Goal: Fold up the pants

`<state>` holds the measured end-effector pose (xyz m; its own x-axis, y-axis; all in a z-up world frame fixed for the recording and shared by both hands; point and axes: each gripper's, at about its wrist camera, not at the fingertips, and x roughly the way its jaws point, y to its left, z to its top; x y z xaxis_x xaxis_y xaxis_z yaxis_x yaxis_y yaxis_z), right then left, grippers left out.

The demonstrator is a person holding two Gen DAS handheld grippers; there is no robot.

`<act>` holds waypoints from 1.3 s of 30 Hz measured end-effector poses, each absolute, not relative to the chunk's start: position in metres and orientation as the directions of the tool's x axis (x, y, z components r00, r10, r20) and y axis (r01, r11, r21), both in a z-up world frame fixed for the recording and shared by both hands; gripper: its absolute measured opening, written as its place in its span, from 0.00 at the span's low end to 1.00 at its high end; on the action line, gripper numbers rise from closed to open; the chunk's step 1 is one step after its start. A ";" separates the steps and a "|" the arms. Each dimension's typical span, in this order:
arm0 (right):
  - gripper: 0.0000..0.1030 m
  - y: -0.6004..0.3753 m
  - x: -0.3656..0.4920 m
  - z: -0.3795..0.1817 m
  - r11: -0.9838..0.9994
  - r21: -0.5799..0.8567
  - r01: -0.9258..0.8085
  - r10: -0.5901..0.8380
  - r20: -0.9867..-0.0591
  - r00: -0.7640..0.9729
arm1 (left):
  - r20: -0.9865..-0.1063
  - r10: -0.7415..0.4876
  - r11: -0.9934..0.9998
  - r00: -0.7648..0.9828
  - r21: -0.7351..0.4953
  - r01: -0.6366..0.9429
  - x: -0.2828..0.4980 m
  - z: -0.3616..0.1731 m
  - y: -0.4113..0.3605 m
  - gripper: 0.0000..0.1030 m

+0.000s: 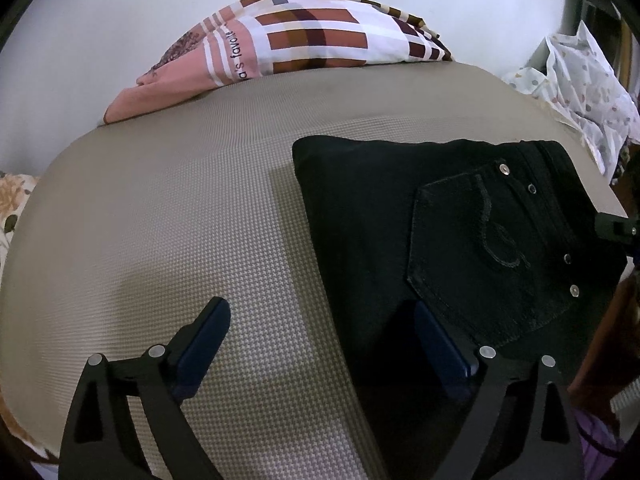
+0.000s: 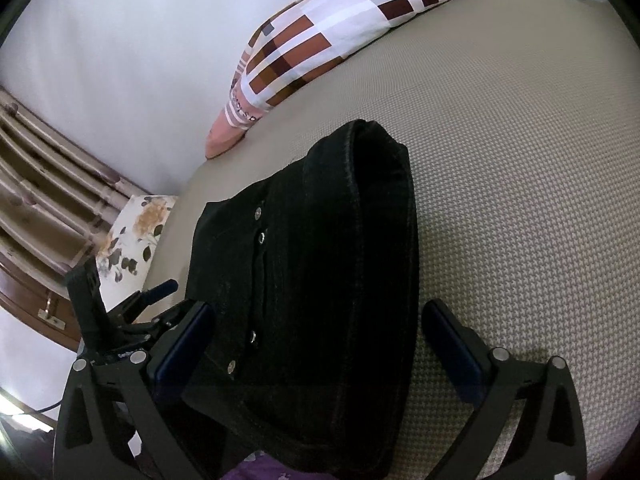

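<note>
Black jeans [image 1: 400, 216] lie folded into a compact stack on the beige mattress [image 1: 180, 208], back pocket [image 1: 480, 256] and rivets facing up. My left gripper [image 1: 324, 320] is open over the stack's left edge, one finger over the mattress, the other over the denim. In the right wrist view the jeans [image 2: 320, 280] fill the middle, rolled fold edge at the top. My right gripper [image 2: 320, 328] is open, its fingers on either side of the stack. The left gripper [image 2: 160, 292] shows beyond the stack's far edge.
A checked pink, brown and white pillow [image 1: 288, 40] lies at the head against the white wall. A spotted white cloth [image 1: 580, 80] sits at the right. A floral cushion [image 2: 132, 228] and wooden slats [image 2: 44, 184] lie beside the bed. Purple fabric [image 2: 260, 468] shows below.
</note>
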<state>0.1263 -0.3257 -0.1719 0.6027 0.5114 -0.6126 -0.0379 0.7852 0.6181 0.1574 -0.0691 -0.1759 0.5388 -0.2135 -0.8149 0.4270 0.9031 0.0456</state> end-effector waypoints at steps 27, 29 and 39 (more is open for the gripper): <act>1.00 -0.339 0.121 -0.173 0.718 0.696 -0.019 0.568 -0.570 0.593 | -0.809 -0.476 0.828 0.346 -0.279 0.486 0.169 -0.191 -0.038 0.92; 1.00 -0.337 0.121 -0.173 0.722 0.691 -0.029 0.573 -0.573 0.586 | -0.791 -0.519 0.799 0.325 -0.314 0.512 0.167 -0.191 -0.039 0.90; 1.00 -0.326 0.126 -0.172 0.715 0.693 -0.090 0.623 -0.574 0.531 | -0.775 -0.579 0.720 0.252 -0.342 0.605 0.166 -0.193 -0.068 0.90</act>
